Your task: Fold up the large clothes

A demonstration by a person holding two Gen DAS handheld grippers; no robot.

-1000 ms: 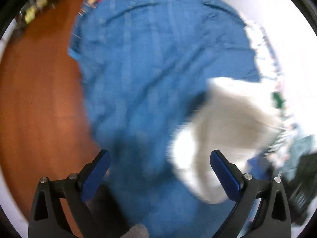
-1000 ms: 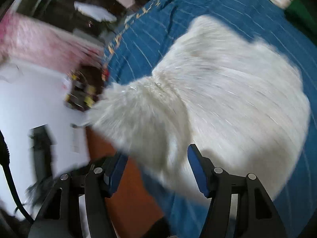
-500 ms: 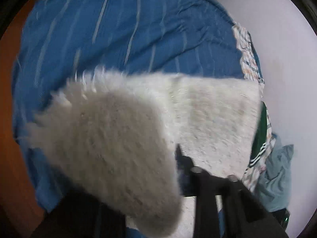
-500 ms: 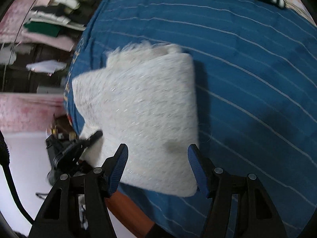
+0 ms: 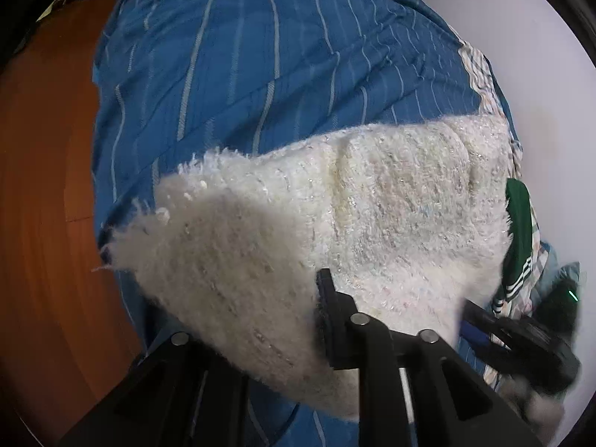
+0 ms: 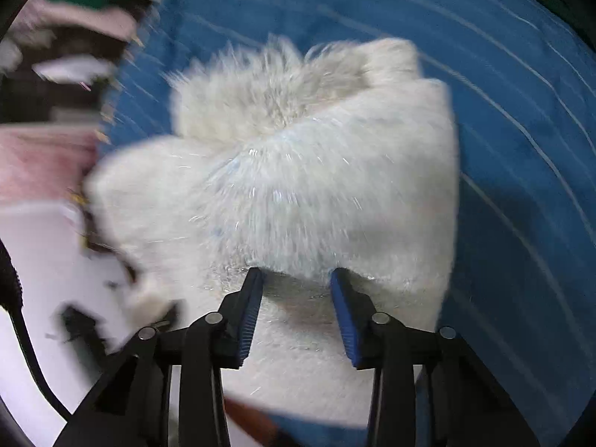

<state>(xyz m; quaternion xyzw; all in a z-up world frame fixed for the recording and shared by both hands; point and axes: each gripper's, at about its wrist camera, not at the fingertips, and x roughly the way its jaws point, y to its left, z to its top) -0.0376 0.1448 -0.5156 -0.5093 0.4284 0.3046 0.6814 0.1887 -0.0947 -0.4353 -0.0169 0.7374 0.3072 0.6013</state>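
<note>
Blue striped bedding [image 5: 283, 74] covers the working surface, with wooden floor [image 5: 44, 201] beyond its left edge and a pile of other clothes [image 5: 521, 260] at its right edge. Fluffy white garment [image 5: 391, 208], the piece being folded, lies across the near part of the bedding, its fringed corner reaching toward the left edge. Left gripper [image 5: 316, 320]: a second ago its jaws stood wide apart over bare bedding; they now appear clenched on a raised flap of the garment, which hides the left finger. Right gripper [image 6: 298, 279]: its jaws have just been closing, with a ridge of white pile between the blue pads [image 6: 344, 320], which stand apart; firm contact cannot be told through the motion blur. Compared with half a second ago, both views sit closer to the fabric. Interpretation: both ends of one edge are being secured, so a fold-over is probably next.
</note>
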